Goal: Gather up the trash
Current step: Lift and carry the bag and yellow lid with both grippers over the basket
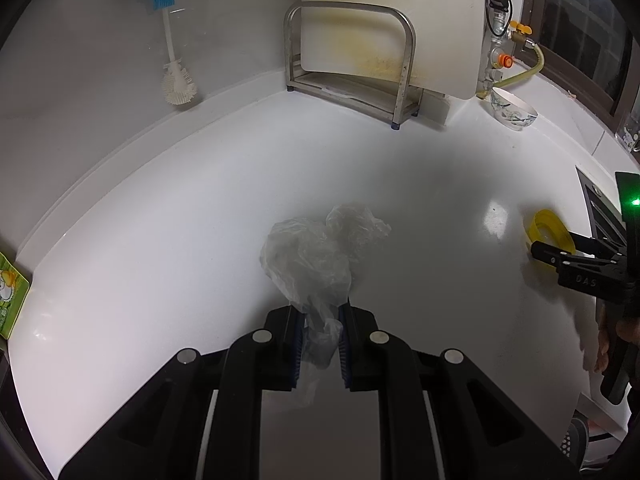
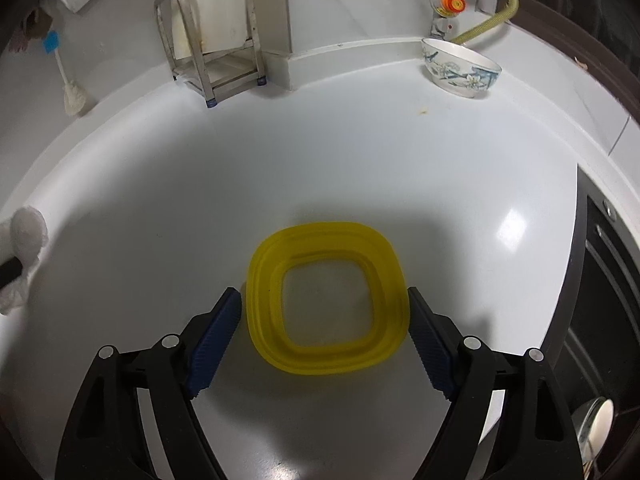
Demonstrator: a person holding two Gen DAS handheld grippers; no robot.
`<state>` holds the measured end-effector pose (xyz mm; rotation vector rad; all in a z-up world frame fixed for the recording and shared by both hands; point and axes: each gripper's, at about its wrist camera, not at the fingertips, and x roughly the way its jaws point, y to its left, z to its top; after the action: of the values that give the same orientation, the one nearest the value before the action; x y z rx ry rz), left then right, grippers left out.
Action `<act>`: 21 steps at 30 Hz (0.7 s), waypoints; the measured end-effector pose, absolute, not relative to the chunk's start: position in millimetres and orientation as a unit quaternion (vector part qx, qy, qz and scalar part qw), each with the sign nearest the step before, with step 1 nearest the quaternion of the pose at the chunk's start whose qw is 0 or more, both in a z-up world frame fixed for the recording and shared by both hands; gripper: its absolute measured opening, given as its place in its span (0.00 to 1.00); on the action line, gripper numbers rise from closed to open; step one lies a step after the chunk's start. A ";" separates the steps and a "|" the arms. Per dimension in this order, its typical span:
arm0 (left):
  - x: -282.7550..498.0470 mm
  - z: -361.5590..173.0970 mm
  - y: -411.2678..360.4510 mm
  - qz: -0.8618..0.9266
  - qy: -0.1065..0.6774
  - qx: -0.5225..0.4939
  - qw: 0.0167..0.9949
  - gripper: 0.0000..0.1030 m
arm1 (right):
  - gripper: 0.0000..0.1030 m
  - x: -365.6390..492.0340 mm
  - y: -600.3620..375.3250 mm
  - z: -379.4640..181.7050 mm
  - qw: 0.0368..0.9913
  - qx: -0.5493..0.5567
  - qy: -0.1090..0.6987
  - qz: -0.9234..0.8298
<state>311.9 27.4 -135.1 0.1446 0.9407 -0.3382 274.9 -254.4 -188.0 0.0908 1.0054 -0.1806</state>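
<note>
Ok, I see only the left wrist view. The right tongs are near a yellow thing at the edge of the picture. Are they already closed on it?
Observer: No. The right tongs are wide open, with one pad on each side of the yellow ring. I see no squeeze on it.
Operator: Is it a solid lid?
Observer: It does not look solid. It is a rounded-square frame, and its middle looks open or clear. The white counter seems to show through it.
</note>
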 end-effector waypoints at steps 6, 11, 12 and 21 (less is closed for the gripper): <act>311.3 -134.0 27.9 -0.163 0.451 0.068 0.875 0.15 | 0.66 274.3 -249.6 -185.3 0.874 0.043 0.479 -0.069; 306.0 -129.6 28.1 -0.166 0.448 0.067 0.876 0.15 | 0.65 269.7 -242.9 -177.4 0.879 0.051 0.470 -0.064; 304.6 -128.9 27.5 -0.167 0.448 0.066 0.876 0.15 | 0.65 268.3 -240.9 -175.3 0.880 0.053 0.469 -0.063; 284.7 -117.7 28.1 -0.175 0.442 0.061 0.878 0.15 | 0.65 238.3 -212.9 -154.3 0.890 0.057 0.450 -0.054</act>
<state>284.7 28.0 -117.7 0.1279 0.9209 -0.3659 238.3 -212.9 -154.3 0.1186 0.9342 -0.1125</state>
